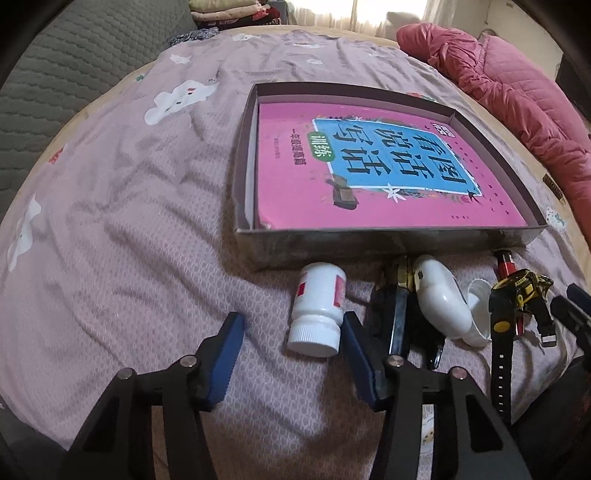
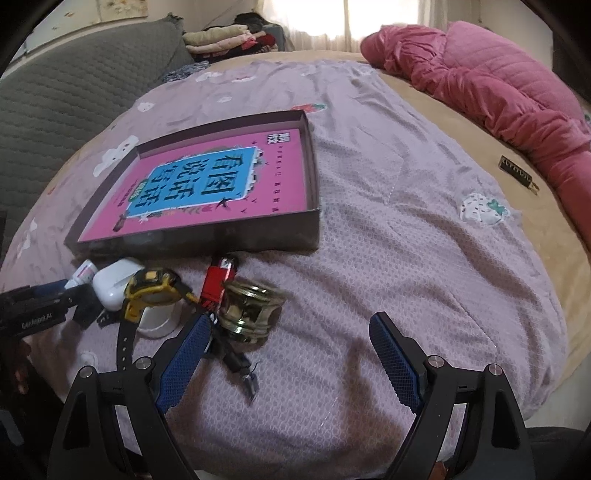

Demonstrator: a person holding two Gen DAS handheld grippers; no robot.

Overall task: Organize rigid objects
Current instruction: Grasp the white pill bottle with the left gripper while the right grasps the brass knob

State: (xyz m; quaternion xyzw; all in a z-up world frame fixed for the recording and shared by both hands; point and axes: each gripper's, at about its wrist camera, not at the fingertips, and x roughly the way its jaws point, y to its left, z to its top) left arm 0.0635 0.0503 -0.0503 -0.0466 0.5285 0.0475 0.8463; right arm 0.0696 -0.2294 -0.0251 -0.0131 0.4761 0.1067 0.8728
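A pink book (image 1: pixel 369 192) with a blue title panel lies in a dark box (image 1: pixel 388 243). The bedspread (image 1: pixel 129 221) is mauve with white clouds. A white bottle (image 1: pixel 317 310) carries red labels beside a yellow-and-black watch (image 1: pixel 517 295)

Dim daylight from the curtained window (image 2: pixel 380 22); fisheye bends the edges, perhaps slightly blurred there.

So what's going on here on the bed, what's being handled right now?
A person with a gripper in each hand is tidying small items off a bedspread. The left gripper is open around the white pill bottle, which lies on its side, not yet clamped. The right gripper is open beside the brass-coloured fitting, holding nothing. In the shallow box there is only a pink book.
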